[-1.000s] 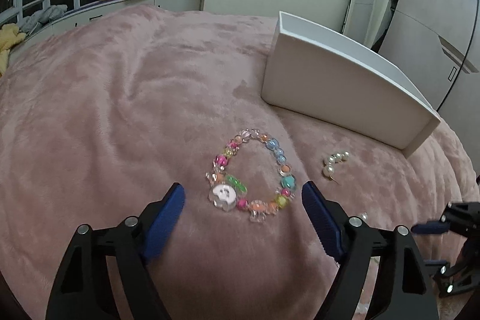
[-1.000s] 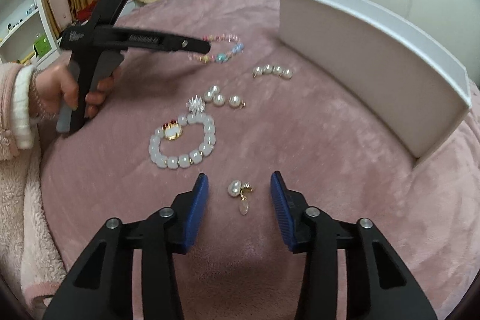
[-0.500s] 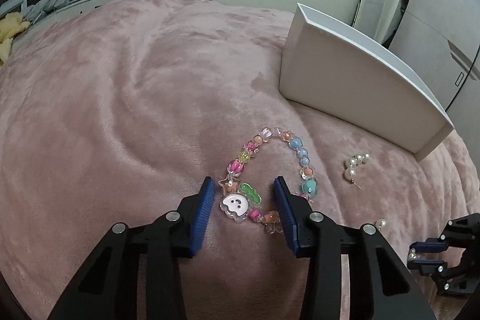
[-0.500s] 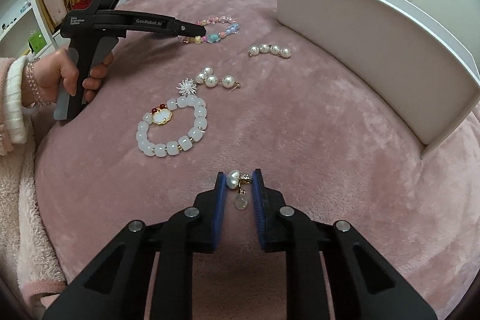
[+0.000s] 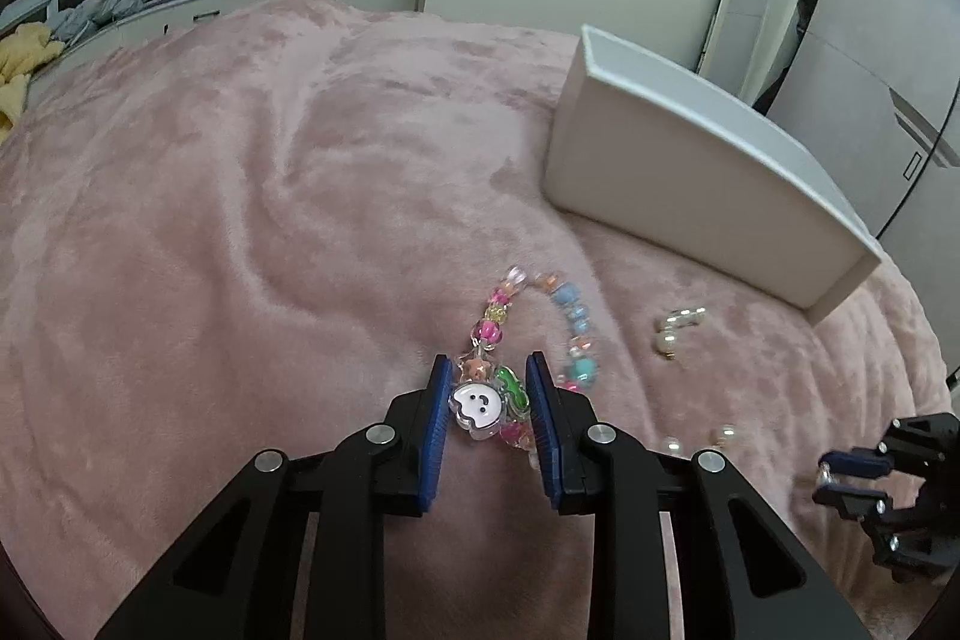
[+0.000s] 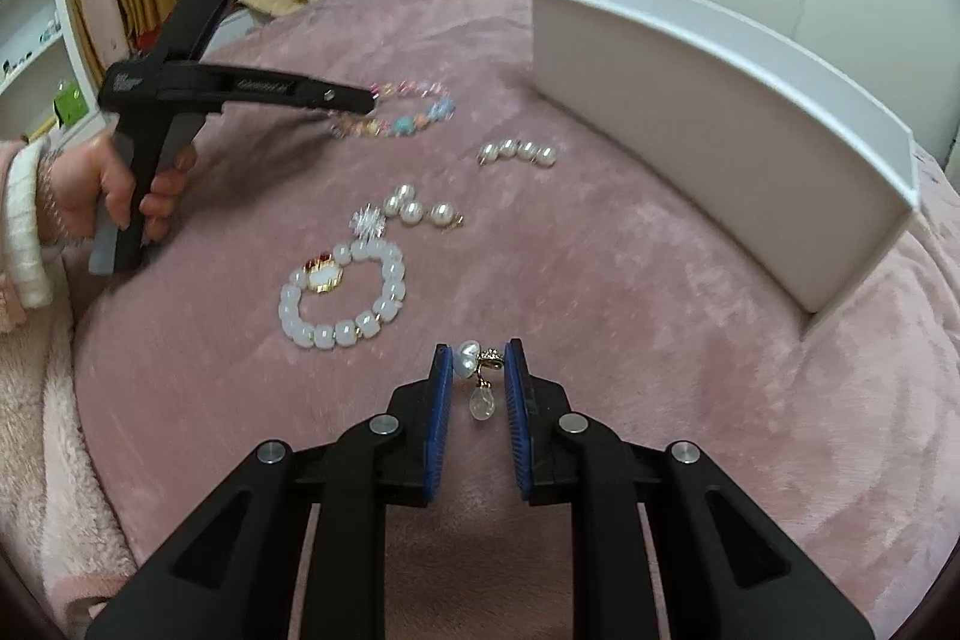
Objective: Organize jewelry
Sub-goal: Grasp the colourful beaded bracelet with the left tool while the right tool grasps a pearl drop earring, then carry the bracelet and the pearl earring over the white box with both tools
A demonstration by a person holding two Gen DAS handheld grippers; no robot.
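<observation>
My left gripper (image 5: 487, 397) is shut on the colourful bead bracelet (image 5: 543, 316) at its white ghost charm (image 5: 477, 403); the rest of the bracelet trails on the pink blanket. It also shows in the right wrist view (image 6: 414, 118), at the tip of the left gripper (image 6: 360, 97). My right gripper (image 6: 479, 370) is shut on a pearl drop earring (image 6: 477, 376), whose clear drop hangs between the fingers. The white open box (image 5: 690, 172) stands to the right, also in the right wrist view (image 6: 720, 112).
On the blanket (image 6: 600, 280) lie a white bead bracelet with a gold charm (image 6: 345, 295), a pearl earring with a silver star (image 6: 414, 214) and a curved row of pearls (image 6: 519, 152). That row shows in the left wrist view (image 5: 675, 331).
Both grippers have closed: the left on the colourful bracelet, the right on the pearl drop earring. Both have lifted a little, and the bracelet is pulled into a narrower loop.
</observation>
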